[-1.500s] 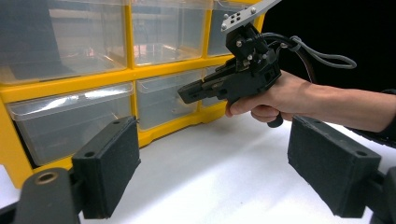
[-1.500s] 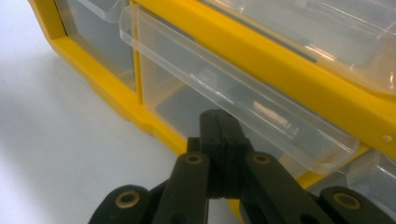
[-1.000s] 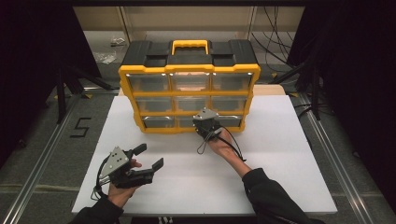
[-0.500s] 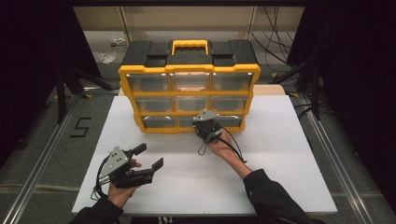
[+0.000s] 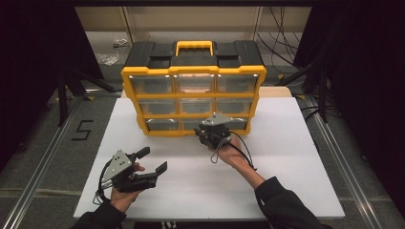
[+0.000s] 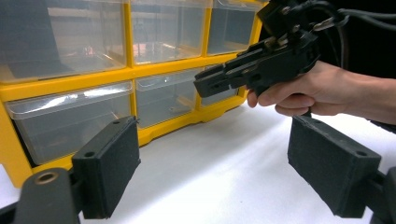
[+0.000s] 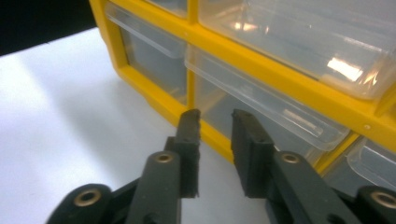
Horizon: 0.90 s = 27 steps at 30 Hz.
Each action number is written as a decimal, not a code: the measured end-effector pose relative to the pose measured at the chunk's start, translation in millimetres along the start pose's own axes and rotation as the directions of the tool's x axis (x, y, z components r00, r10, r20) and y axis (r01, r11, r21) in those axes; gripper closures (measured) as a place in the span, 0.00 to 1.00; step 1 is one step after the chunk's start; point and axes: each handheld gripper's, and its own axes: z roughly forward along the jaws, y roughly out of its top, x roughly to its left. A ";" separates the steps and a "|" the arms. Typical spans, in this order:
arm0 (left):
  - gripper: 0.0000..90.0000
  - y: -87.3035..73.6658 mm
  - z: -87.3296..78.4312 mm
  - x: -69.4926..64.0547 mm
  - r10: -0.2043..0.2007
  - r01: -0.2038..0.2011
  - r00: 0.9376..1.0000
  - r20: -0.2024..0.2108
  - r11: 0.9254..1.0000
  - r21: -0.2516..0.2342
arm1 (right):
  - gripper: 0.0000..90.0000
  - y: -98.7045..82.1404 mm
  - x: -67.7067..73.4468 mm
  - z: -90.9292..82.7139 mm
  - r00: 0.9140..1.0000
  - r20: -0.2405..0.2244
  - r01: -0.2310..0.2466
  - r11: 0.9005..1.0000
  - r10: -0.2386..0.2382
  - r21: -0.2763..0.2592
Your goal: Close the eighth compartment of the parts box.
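Observation:
A yellow organizer [image 5: 193, 71] with a black top and clear drawers stands at the back of the white table [image 5: 296, 157]. My right gripper [image 5: 202, 137] hovers just in front of its bottom middle drawer [image 5: 190, 124]. In the right gripper view that drawer's lip [image 7: 261, 105] lies just beyond the right gripper [image 7: 215, 122]. Its jaws have just been opening; they stand open by a narrow gap with nothing between them. My left gripper [image 5: 154, 160] rests open wide at the front left, empty. In the left gripper view, the left gripper [image 6: 212, 172] faces the drawers and the right gripper [image 6: 210, 86].
The organizer's yellow handle [image 5: 194, 46] lies flat on its lid. Dark stands and cables flank the table on both sides. White tabletop [image 6: 224, 154] stretches between the two grippers and toward the right edge.
The right gripper has drawn slightly back from the bottom drawers toward the person and lifted a little. The left gripper has stayed put.

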 end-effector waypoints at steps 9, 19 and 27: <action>0.18 -0.2 -0.1 0.2 0.000 0.000 1.000 0.000 1.000 0.001 | 0.56 5.0 5.9 -19.1 0.999 -0.034 -0.011 0.999 0.009 -0.045; 0.18 -0.2 -0.1 0.2 0.001 -0.001 1.000 0.000 1.000 0.002 | 0.48 7.3 8.3 -42.0 0.998 -0.050 -0.035 0.994 0.029 -0.107; 0.18 -0.2 0.1 0.0 0.004 -0.004 1.000 0.000 1.000 0.003 | 0.43 9.5 11.8 -54.4 0.998 -0.056 -0.031 0.988 0.023 -0.150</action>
